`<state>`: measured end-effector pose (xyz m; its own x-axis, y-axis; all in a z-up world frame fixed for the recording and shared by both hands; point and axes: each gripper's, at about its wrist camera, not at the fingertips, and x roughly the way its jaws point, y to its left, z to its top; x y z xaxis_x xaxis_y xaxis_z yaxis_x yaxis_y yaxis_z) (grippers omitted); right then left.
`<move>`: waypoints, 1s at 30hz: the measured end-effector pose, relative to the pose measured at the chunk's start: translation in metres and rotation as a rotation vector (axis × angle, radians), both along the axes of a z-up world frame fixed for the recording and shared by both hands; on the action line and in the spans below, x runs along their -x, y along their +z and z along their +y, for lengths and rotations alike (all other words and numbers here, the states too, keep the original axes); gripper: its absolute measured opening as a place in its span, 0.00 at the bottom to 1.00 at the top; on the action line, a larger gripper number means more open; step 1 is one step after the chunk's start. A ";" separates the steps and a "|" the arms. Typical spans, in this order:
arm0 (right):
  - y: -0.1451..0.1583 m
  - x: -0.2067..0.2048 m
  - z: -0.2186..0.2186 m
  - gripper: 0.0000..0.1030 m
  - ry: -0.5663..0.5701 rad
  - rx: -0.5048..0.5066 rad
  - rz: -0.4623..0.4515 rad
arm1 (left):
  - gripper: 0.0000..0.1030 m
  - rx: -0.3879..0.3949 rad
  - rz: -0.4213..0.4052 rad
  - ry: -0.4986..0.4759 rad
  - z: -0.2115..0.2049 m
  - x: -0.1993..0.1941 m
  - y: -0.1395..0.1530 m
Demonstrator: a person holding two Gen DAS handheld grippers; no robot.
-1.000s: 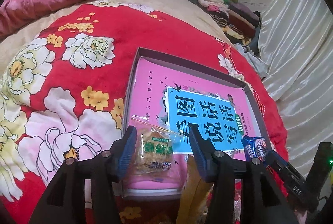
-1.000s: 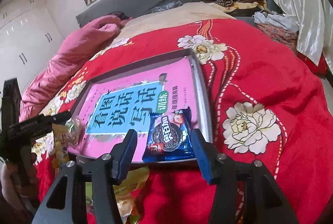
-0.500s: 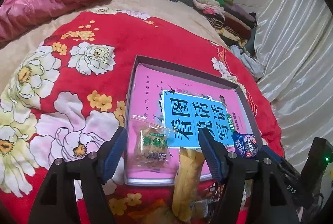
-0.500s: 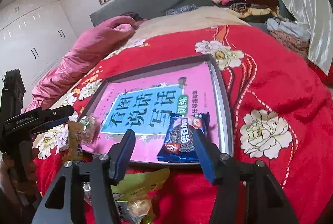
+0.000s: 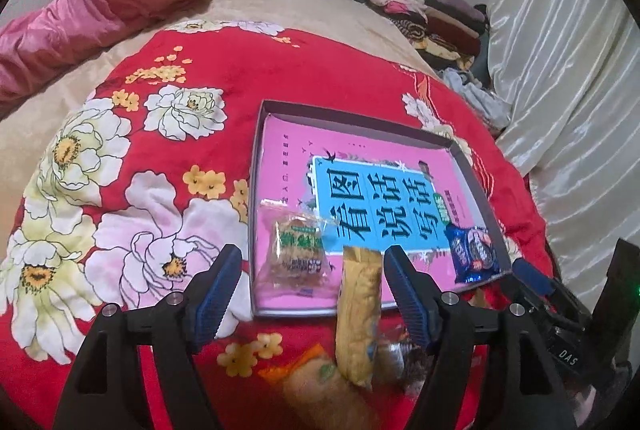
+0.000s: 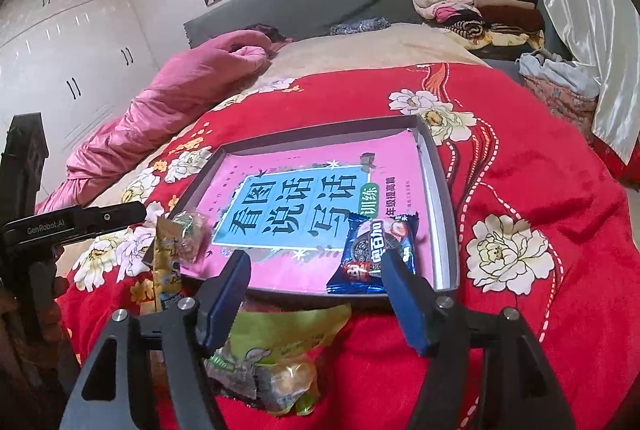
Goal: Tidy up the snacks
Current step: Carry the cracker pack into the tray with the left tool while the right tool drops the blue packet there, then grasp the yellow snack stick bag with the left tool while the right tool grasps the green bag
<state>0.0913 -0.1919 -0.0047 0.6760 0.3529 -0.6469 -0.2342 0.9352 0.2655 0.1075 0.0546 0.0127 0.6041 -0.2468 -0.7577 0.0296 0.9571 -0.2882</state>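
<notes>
A shallow grey tray [image 5: 256,190] holding a pink and blue book [image 5: 372,198] lies on the red flowered bedspread. In it lie a clear-wrapped cookie packet [image 5: 296,250] at the near left and a blue Oreo packet [image 5: 474,258] at the near right corner. My left gripper [image 5: 312,288] hangs just short of the cookie packet, jaws opening, its pads touching nothing. A yellow packet [image 5: 358,306] leans over the tray's near edge below it. My right gripper [image 6: 316,294] hovers short of the Oreo packet [image 6: 376,254], jaws opening, gripping nothing.
Loose snacks lie on the bedspread in front of the tray: green packets [image 6: 280,350] and an orange one [image 5: 316,370]. A pink quilt [image 5: 100,6] sits at the far left, folded clothes [image 6: 476,2] at the far right, and a shiny curtain [image 5: 568,90] on the right.
Both grippers have let go of their packets, widened and drawn back and up from the tray. The cookie and Oreo packets stay in the tray. More loose snacks show in front.
</notes>
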 end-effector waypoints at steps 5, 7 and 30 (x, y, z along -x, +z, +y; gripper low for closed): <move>-0.001 0.007 -0.001 0.65 0.002 0.004 0.021 | 0.73 -0.012 0.014 -0.013 0.000 0.008 -0.001; -0.002 0.011 -0.003 0.65 0.001 0.005 0.028 | 0.73 -0.015 0.021 -0.018 0.000 0.012 -0.003; -0.022 0.028 -0.004 0.65 0.005 0.092 0.150 | 0.73 -0.034 0.070 -0.063 -0.009 0.029 -0.016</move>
